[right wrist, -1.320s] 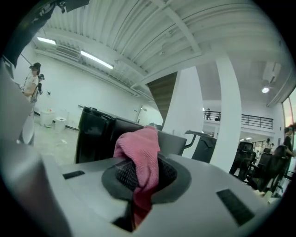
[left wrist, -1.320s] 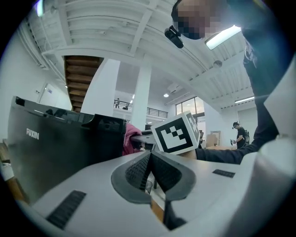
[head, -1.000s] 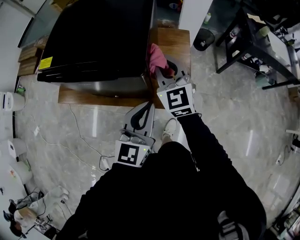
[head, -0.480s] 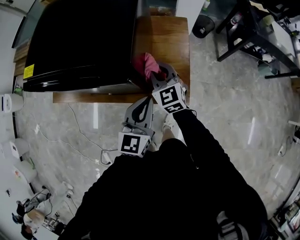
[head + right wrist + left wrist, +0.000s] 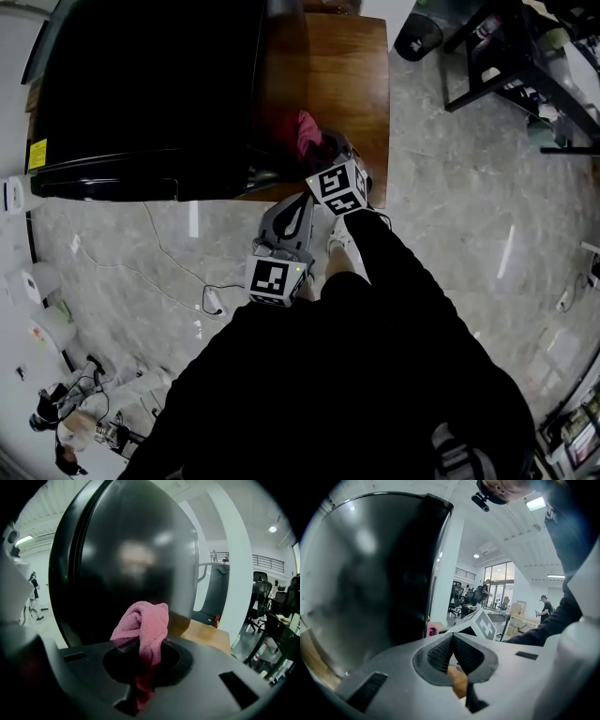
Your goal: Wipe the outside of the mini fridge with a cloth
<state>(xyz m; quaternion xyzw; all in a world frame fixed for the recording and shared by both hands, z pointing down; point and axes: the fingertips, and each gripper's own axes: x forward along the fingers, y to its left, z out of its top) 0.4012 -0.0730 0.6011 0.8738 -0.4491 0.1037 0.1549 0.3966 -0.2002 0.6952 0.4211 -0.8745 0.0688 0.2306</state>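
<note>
The right gripper point(image 5: 140, 665) is clamping a pink cloth point(image 5: 143, 620), whose bunched end is sticking up past the jaws. Straight ahead, the black mini fridge point(image 5: 126, 550) is filling the upper left of the right gripper view, its side wall near the cloth; I cannot tell whether they are touching. The left gripper point(image 5: 452, 651), jaws pressed together on nothing, is hanging farther back, in the lower centre of the head view.

We note: mini fridge point(image 5: 141, 84) glossy black, mirror-smooth; cloth point(image 5: 143, 625) pink terry, nubbly; desk point(image 5: 342, 75) smooth wood, visible grain; floor point(image 5: 450, 216) polished grey stone-look, reflective; right tool point(image 5: 139, 658) shell matt plastic.
</note>
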